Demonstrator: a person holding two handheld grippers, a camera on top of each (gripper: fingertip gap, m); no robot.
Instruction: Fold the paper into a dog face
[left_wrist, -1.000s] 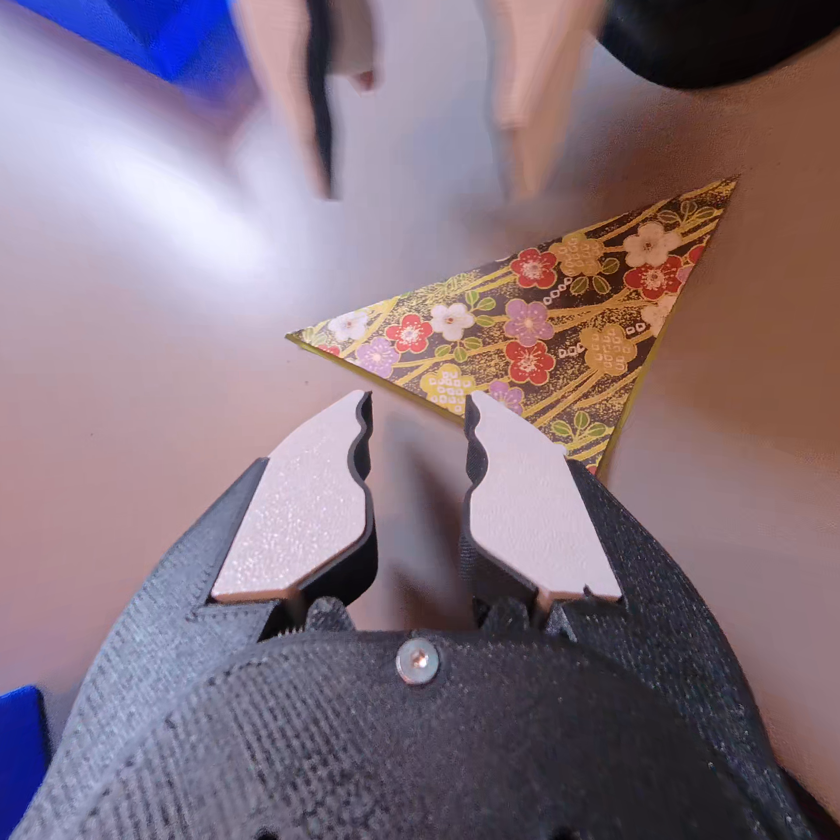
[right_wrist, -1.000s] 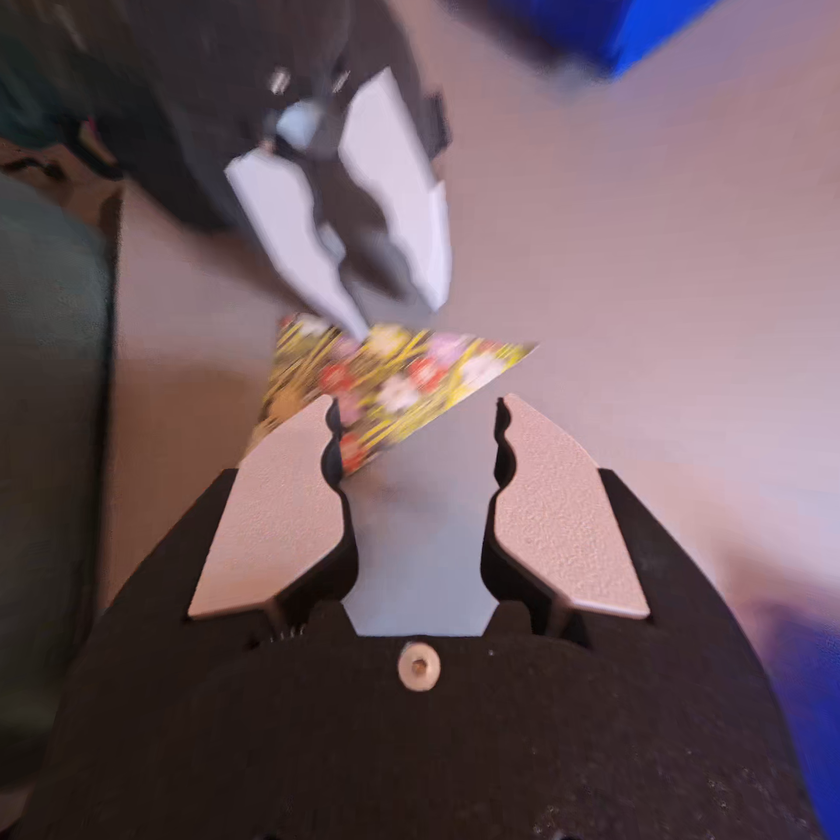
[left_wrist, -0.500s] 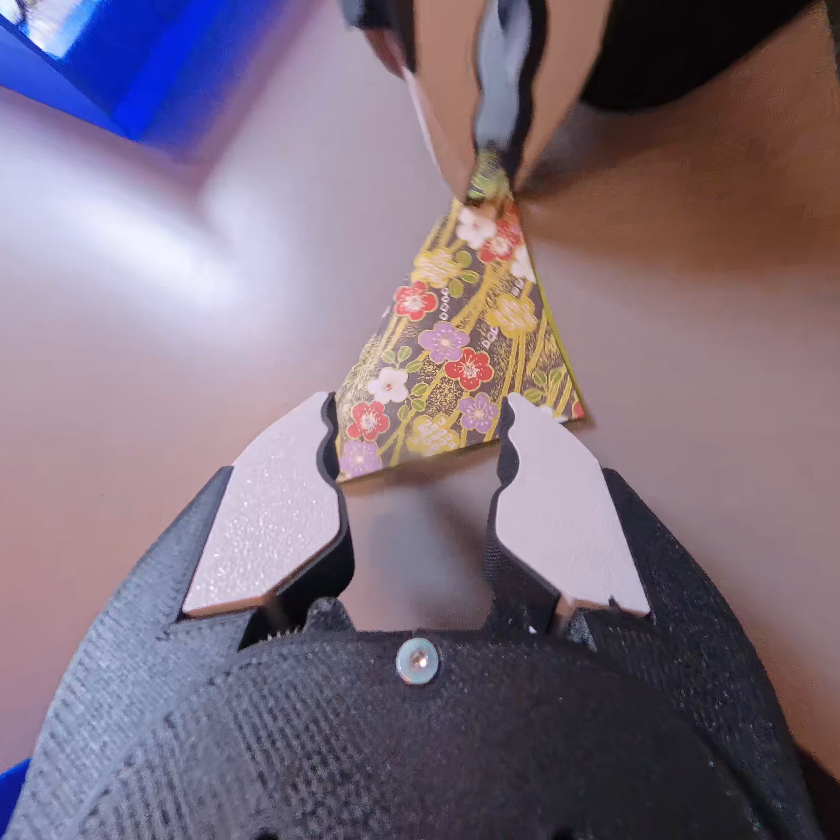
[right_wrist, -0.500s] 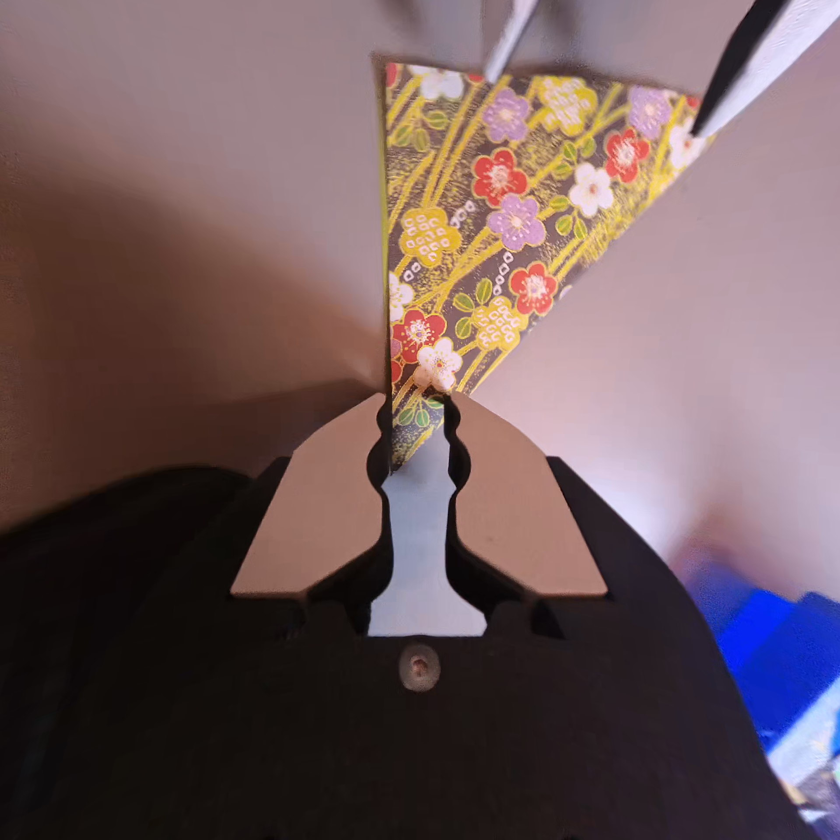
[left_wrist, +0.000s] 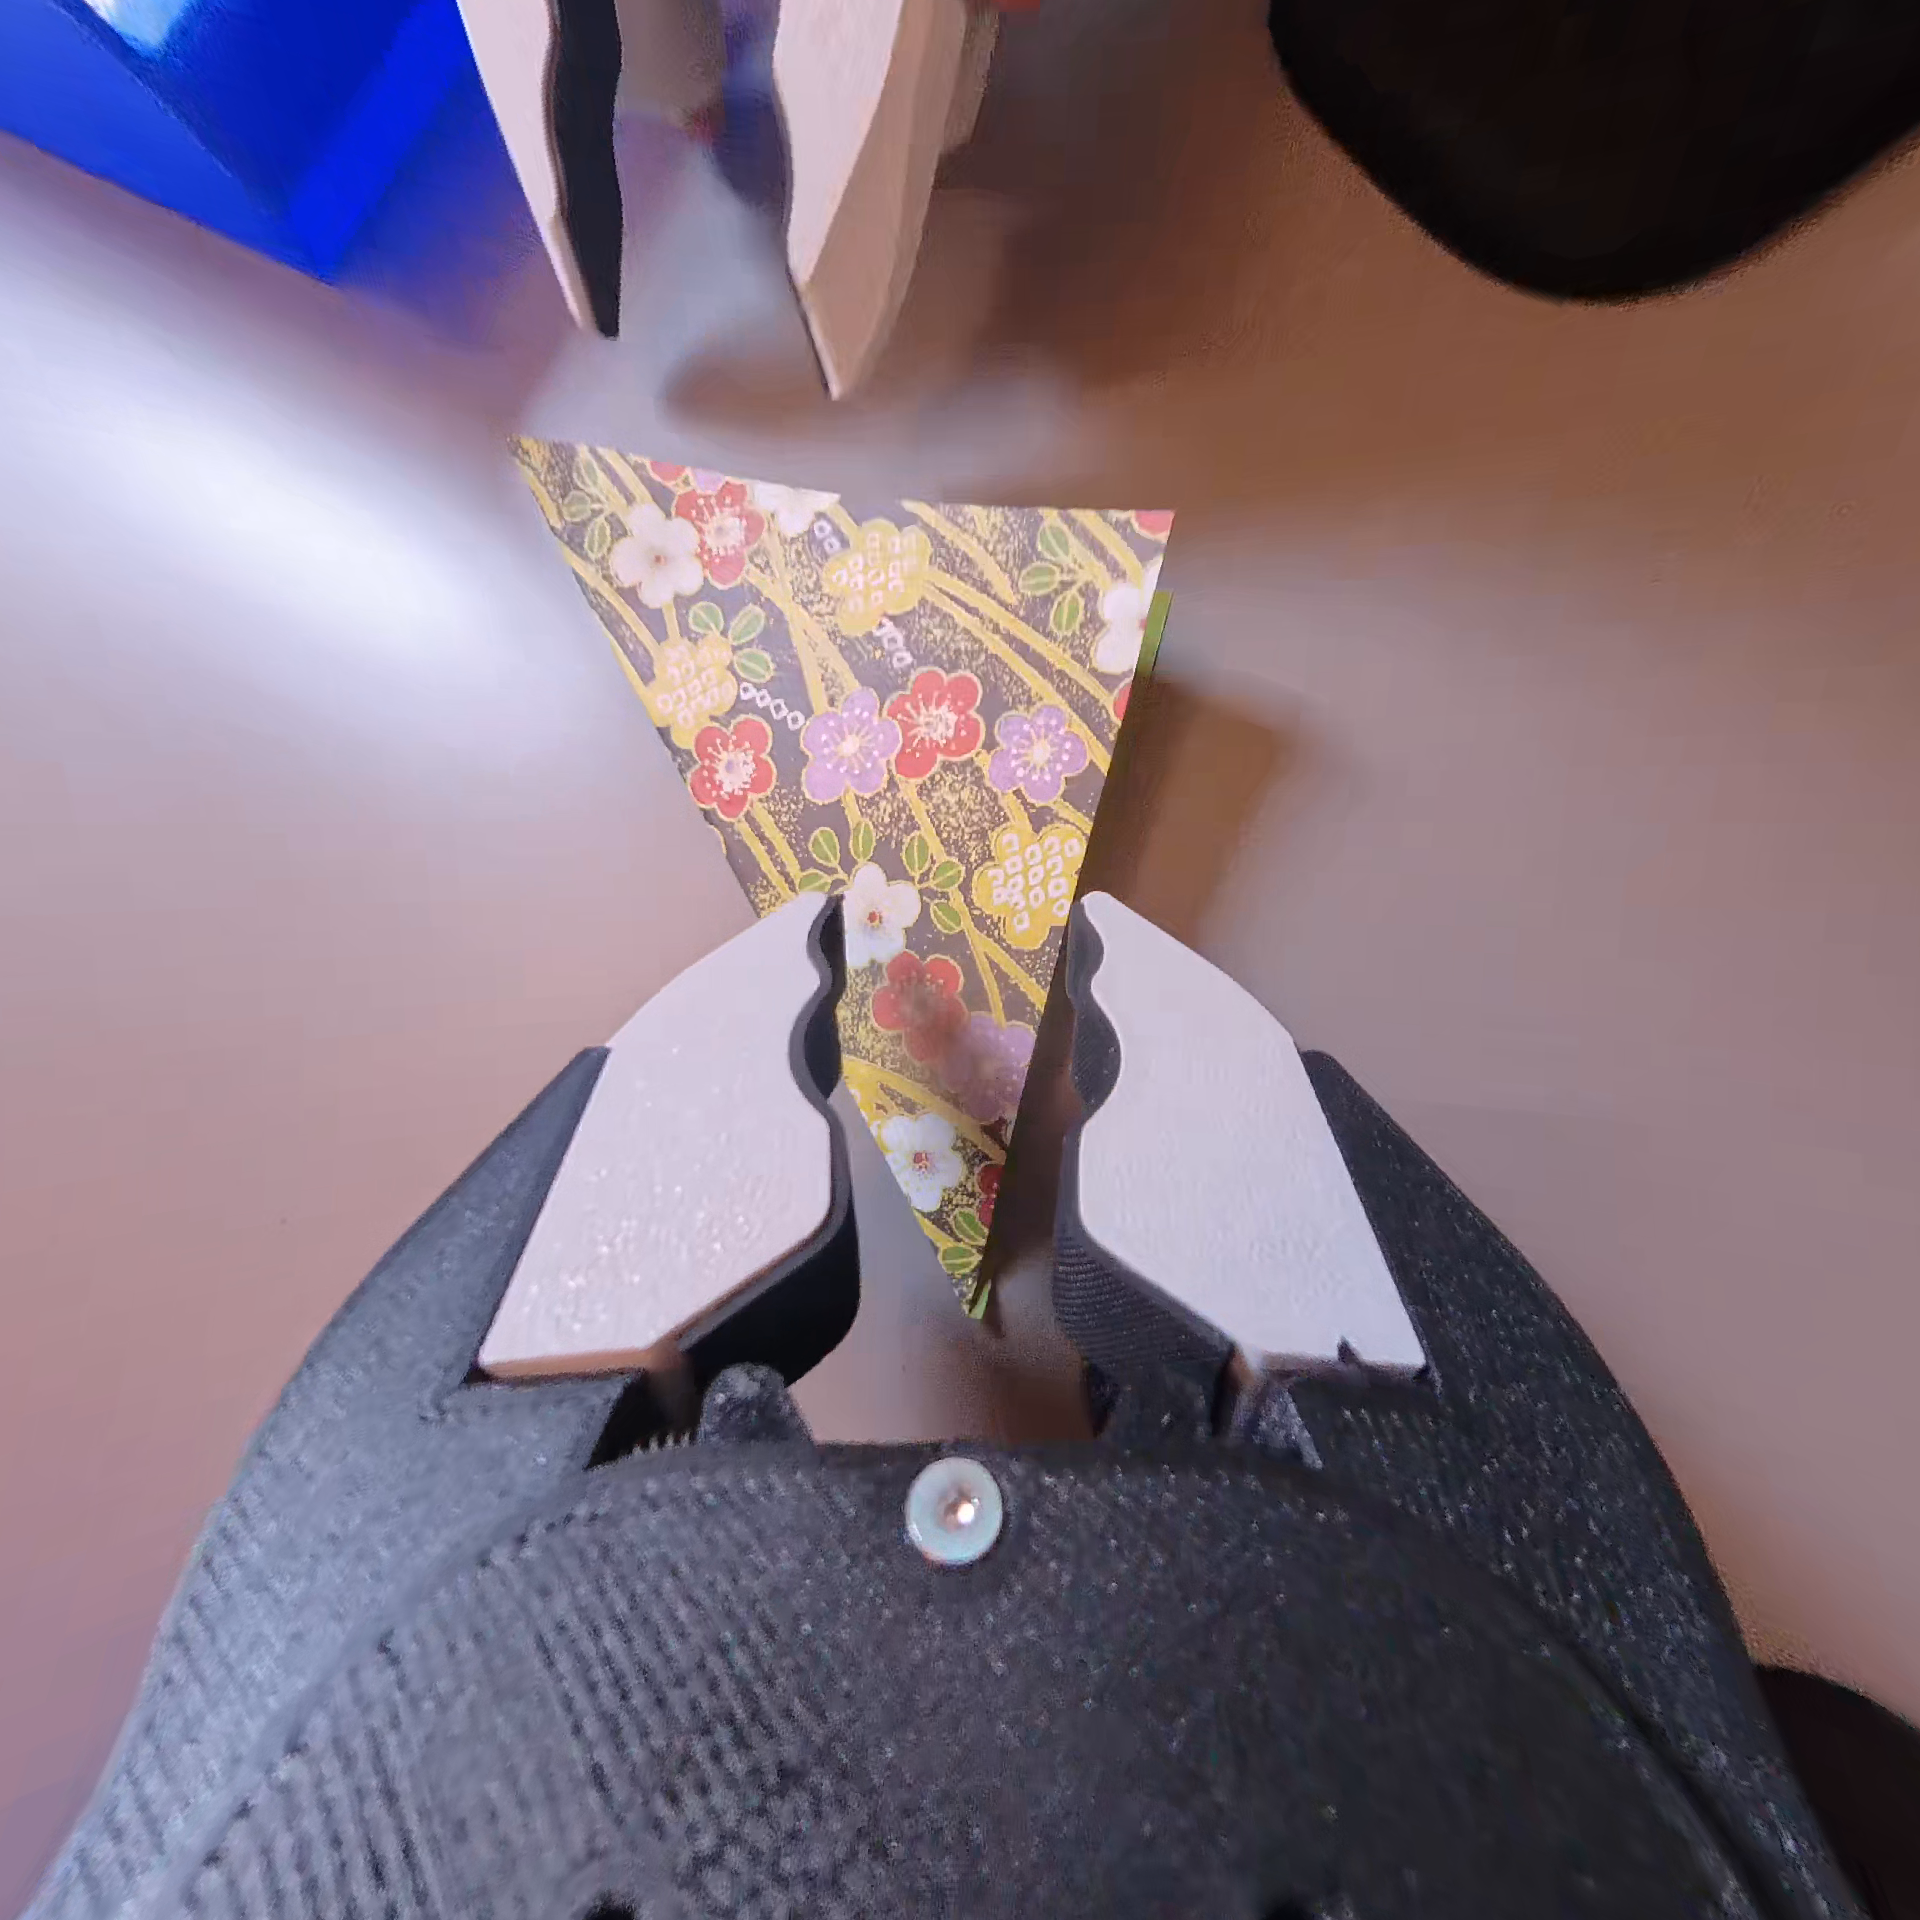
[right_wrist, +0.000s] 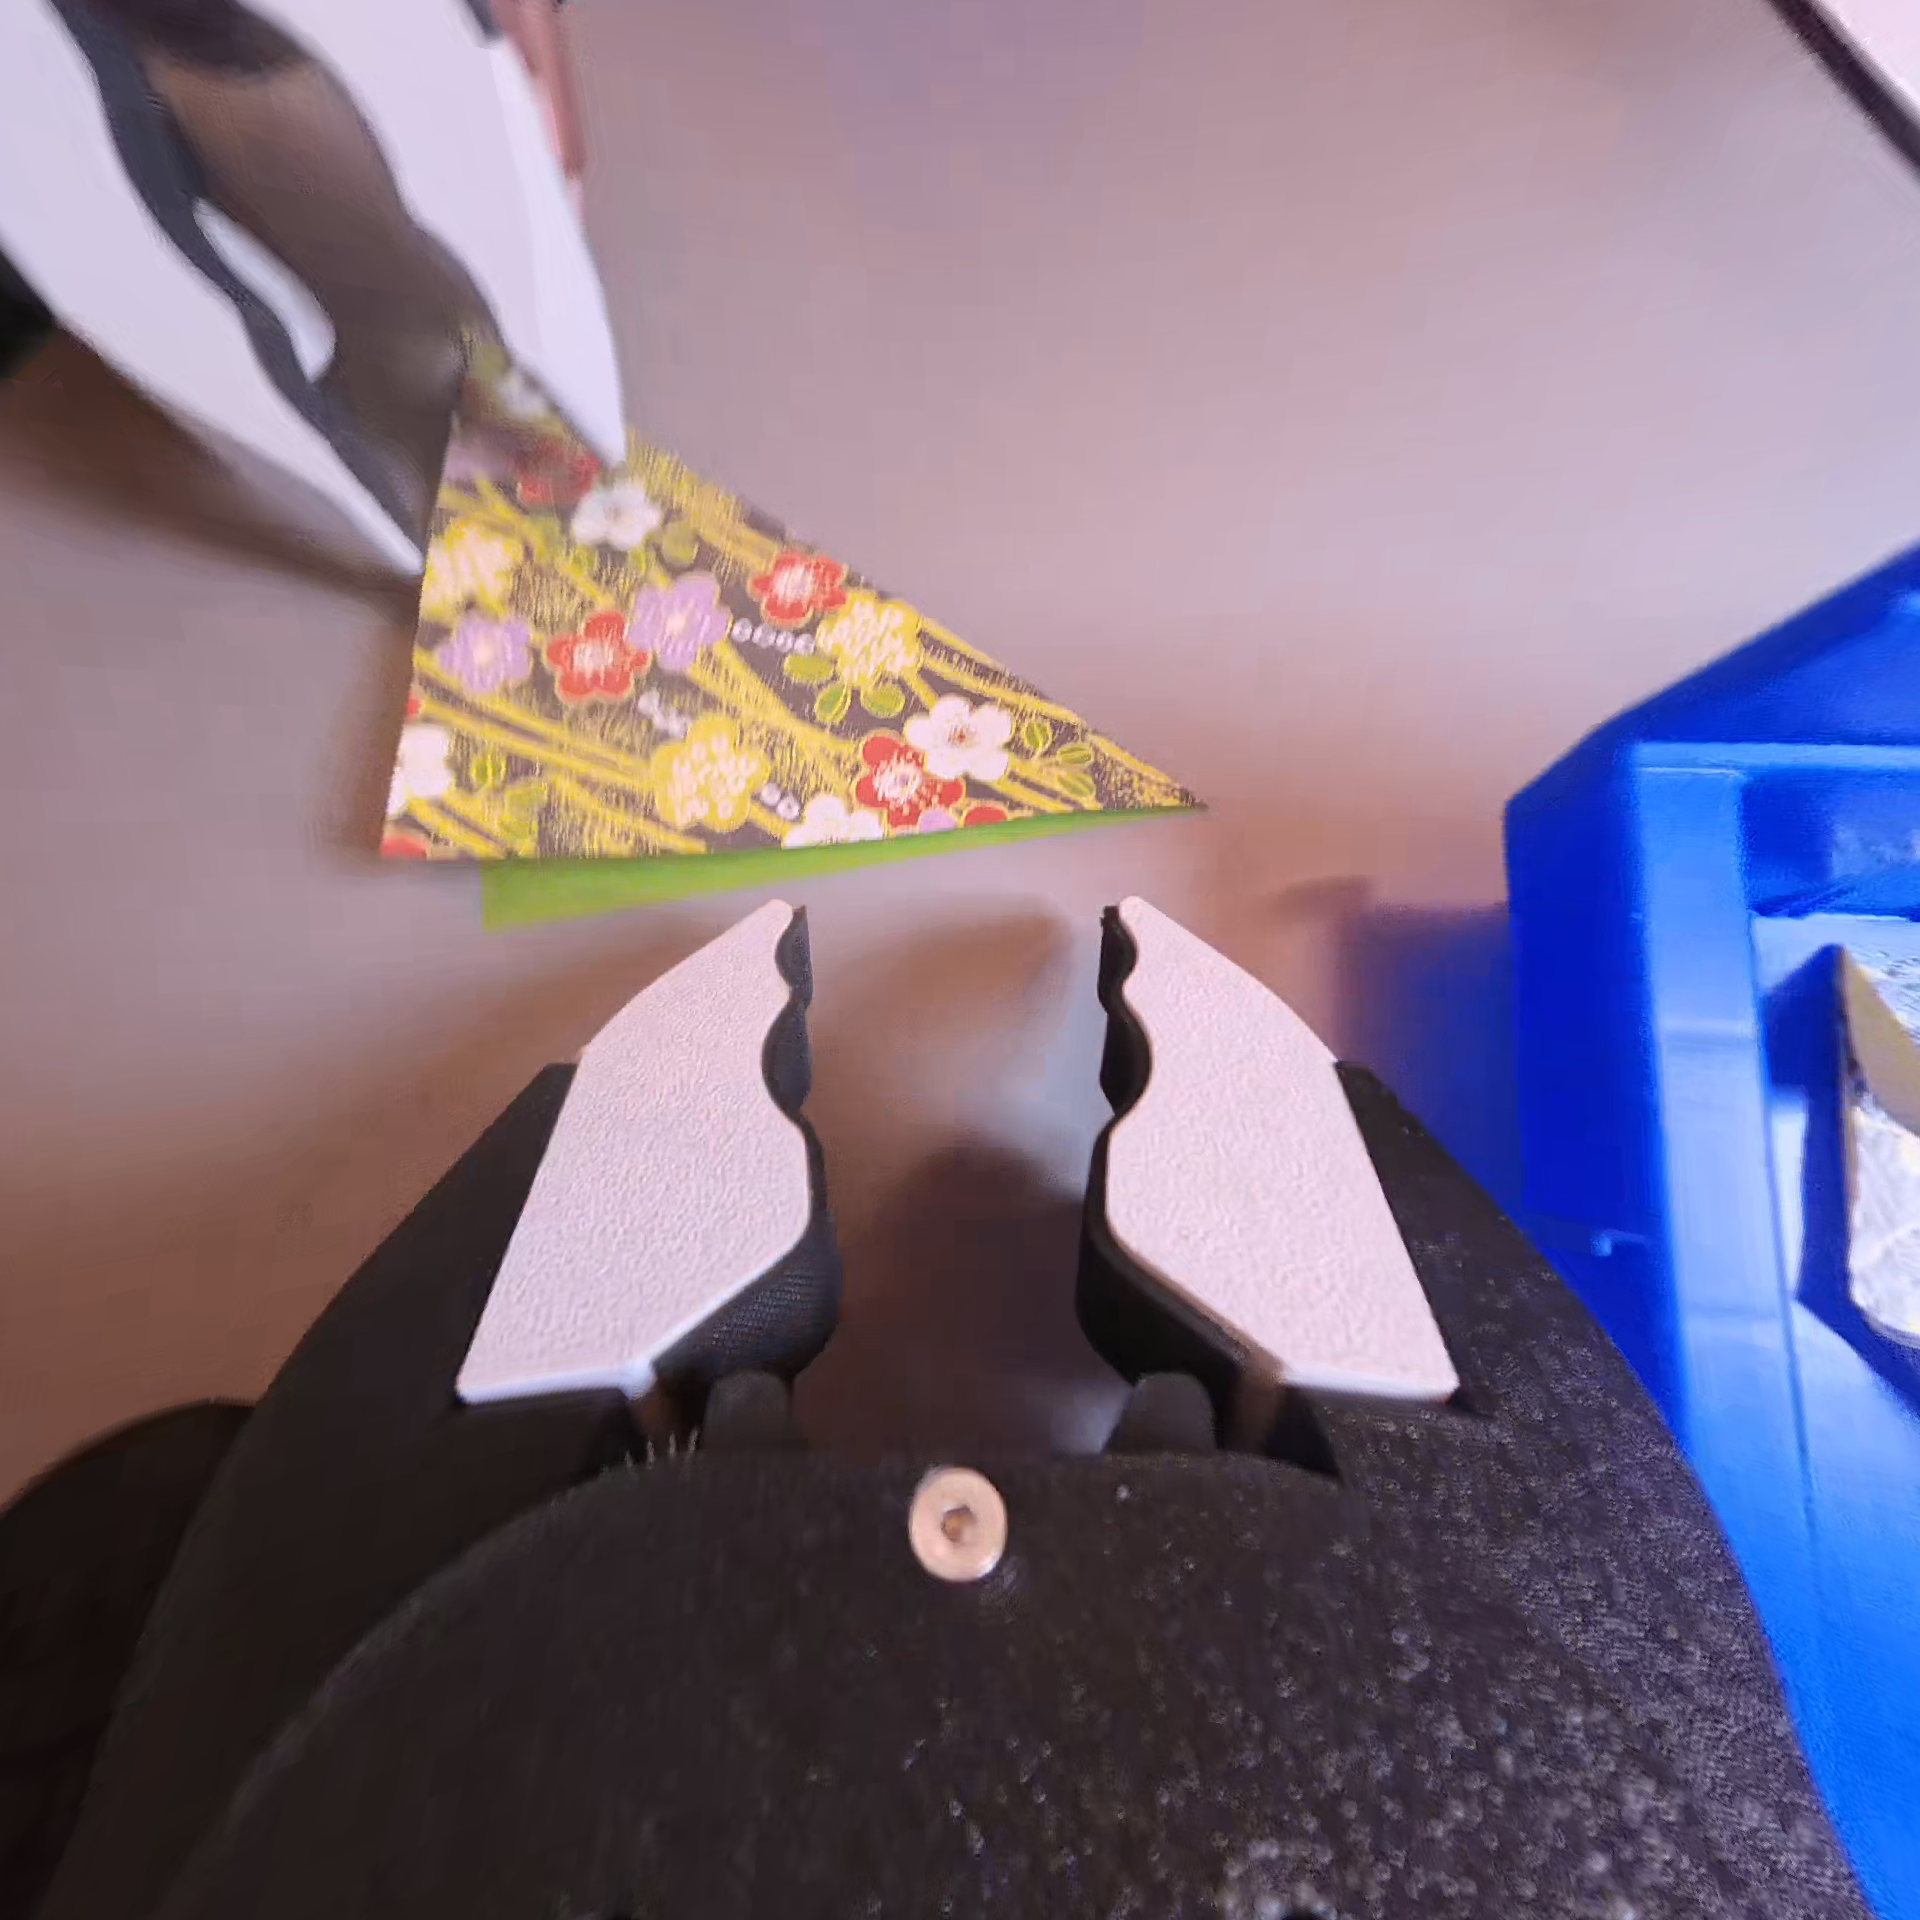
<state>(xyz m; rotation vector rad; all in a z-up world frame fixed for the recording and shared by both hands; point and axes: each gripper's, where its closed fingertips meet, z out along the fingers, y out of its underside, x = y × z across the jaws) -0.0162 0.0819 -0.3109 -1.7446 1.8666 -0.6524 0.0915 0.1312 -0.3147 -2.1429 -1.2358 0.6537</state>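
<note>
Lying between left claw (left_wrist: 954, 914): paper (left_wrist: 873, 707).

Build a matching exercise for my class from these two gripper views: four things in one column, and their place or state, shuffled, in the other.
Things
1. folded paper
2. left gripper
3. right gripper
4. blue bin

Place or state
A. open, short of the paper's green edge
B. beside the right gripper's right finger
C. floral triangle lying on the table
D. open, a paper tip between its fingers

Pairs: 1-C, 2-D, 3-A, 4-B
</note>
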